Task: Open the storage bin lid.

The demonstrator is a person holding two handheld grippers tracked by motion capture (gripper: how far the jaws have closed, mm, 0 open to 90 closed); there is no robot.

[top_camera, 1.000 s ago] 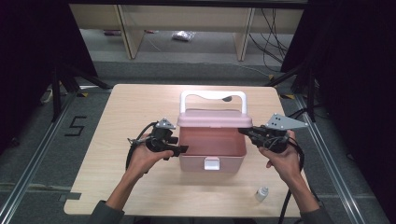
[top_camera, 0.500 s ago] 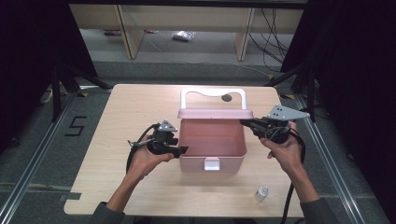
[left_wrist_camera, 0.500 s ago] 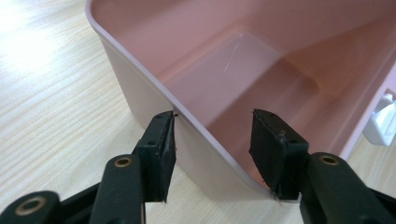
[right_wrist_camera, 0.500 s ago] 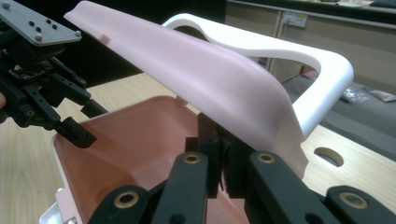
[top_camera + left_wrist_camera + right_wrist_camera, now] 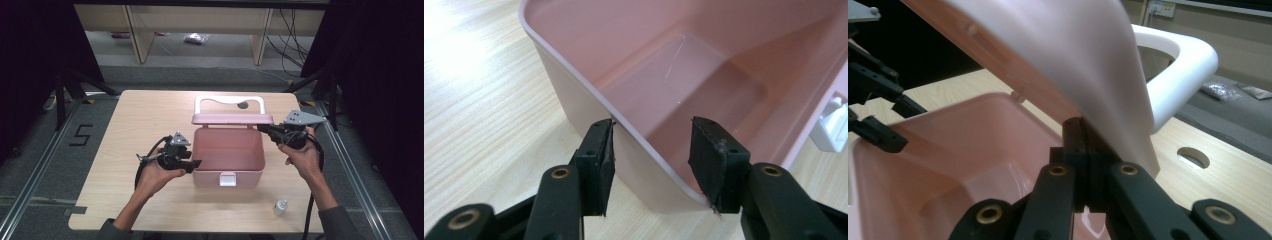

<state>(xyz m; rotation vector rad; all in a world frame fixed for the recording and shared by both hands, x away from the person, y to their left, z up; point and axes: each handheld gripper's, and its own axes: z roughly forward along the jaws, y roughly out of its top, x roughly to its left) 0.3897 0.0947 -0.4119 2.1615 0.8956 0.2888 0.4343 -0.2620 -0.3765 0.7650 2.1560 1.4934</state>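
Note:
A pink box (image 5: 227, 150) stands open in the middle of the table, its white latch (image 5: 227, 179) at the near wall. My right gripper (image 5: 264, 130) is shut on the right corner of the pink lid (image 5: 232, 119), which stands nearly upright with its white handle (image 5: 227, 101) behind it. In the right gripper view the right gripper (image 5: 1083, 127) pinches the lid (image 5: 1063, 45) at its edge. My left gripper (image 5: 654, 135) straddles the box's left wall (image 5: 574, 90). Its jaws have just been closing, and the inner pad (image 5: 714, 160) still stands off the wall.
A small white bottle (image 5: 280, 206) stands near the table's front right edge. A round hole (image 5: 242, 105) is cut in the tabletop behind the box. Dark frame posts and curtains flank the table; shelving stands beyond the far edge.
The right gripper has moved away from the person with the lid, swinging it up from a tilt to nearly upright. The left hand has kept its place at the box's left wall.

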